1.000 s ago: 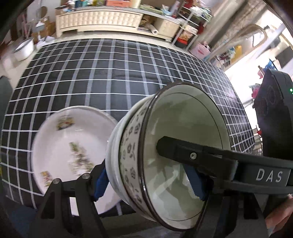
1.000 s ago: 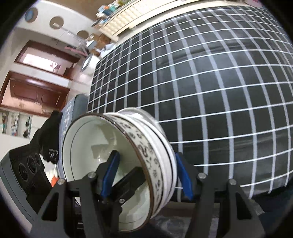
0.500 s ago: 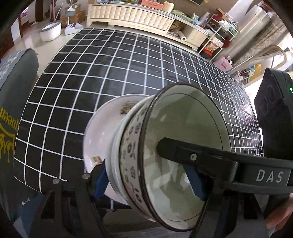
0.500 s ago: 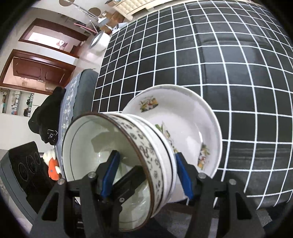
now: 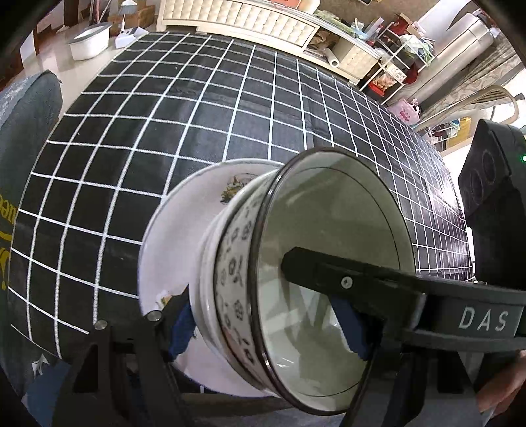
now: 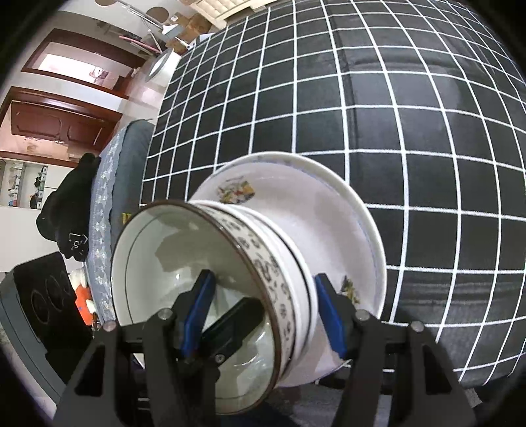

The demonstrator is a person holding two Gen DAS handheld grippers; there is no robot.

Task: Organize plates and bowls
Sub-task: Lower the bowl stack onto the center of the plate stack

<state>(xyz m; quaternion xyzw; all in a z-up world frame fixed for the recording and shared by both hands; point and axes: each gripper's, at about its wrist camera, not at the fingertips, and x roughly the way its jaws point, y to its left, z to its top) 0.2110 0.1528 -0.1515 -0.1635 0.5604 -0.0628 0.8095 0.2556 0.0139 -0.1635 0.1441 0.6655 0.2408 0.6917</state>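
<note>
- While you gripped the stacked bowls (image 5: 263, 289) from two sides, they sat tilted on edge just above the wide flowered plate (image 5: 171, 236), which lay on the tablecloth near its front edge (whether the stack touched the plate could not be told).
- Your left gripper (image 5: 268, 323) was clamped on the stack's wall, one blue pad (image 5: 180, 323) on the patterned outside and the other inside the top bowl.
- Your right gripper (image 6: 263, 317) pinched the opposite wall the same way, with one blue pad (image 6: 328, 318) outside and its mate inside the bowl; its black finger, marked DAS, crossed the bowl's hollow in the left view.
- Under the plate the black tablecloth (image 6: 411, 115) with white grid lines spread bare to the far edge.
- Beyond it stood a cream cabinet (image 5: 236, 19) and a white tub (image 5: 88, 39) on the floor, while a dark padded chair (image 6: 128, 157) stood beside the table.
</note>
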